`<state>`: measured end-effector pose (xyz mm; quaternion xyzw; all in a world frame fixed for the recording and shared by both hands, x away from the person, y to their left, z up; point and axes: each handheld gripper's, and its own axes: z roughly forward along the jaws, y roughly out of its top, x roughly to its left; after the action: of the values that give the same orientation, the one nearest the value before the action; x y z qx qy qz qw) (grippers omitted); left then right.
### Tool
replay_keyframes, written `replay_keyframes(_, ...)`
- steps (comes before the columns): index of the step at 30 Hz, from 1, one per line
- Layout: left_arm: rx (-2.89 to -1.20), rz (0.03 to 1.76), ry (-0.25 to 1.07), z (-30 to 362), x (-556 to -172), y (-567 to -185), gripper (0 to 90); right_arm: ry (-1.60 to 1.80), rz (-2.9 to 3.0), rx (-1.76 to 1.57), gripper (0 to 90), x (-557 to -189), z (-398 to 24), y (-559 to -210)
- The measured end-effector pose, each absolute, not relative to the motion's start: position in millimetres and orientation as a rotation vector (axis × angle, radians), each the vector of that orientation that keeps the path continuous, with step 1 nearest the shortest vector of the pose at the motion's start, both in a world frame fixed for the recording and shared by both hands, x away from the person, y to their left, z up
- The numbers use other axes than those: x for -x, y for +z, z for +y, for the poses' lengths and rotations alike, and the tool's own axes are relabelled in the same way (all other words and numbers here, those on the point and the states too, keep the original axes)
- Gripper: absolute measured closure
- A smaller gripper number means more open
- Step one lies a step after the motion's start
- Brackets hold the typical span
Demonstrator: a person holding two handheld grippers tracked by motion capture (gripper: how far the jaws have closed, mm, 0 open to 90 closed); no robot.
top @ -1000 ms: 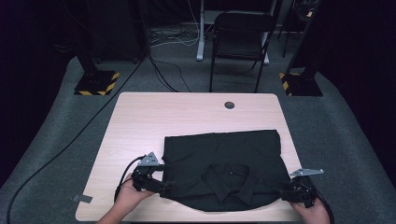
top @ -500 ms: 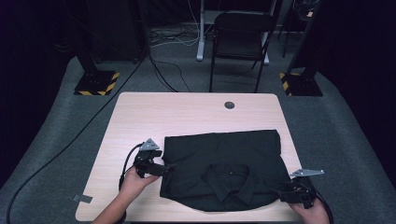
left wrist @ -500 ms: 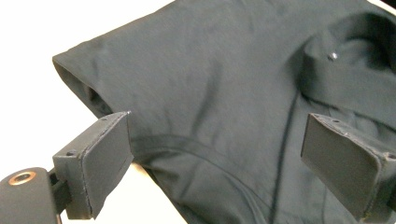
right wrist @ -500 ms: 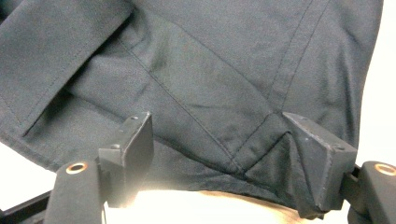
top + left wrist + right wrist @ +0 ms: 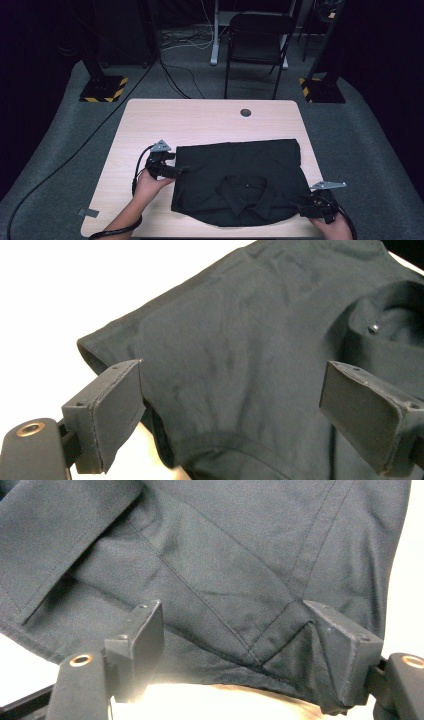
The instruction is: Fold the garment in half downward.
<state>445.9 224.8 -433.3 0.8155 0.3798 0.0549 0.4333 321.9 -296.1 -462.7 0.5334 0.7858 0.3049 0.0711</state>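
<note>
Left gripper point(image 5: 176, 170) shifted along shirt point(image 5: 240, 185).

Left tool point(image 5: 176, 170): black body, grey three-cornered plate on top, looping black cable. Right tool point(image 5: 303, 210): same build. Jaws are dark blocks with small screw holes, brass-ringed mounts. Bare forearms.

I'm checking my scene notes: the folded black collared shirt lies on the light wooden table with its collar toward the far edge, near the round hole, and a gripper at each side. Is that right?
Not quite. The folded black collared shirt lies on the light wooden table with its collar toward the near edge, by the person, away from the round hole. The high view shows this. The left gripper and right gripper do sit at its sides.
</note>
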Motion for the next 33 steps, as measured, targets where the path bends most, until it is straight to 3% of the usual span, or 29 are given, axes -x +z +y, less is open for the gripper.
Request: replay_keyframes(33,-2.092,1.141,0.304,221,-511,-457,37.4,0.934,2.355,-1.608,23.1,-321,-296,-464)
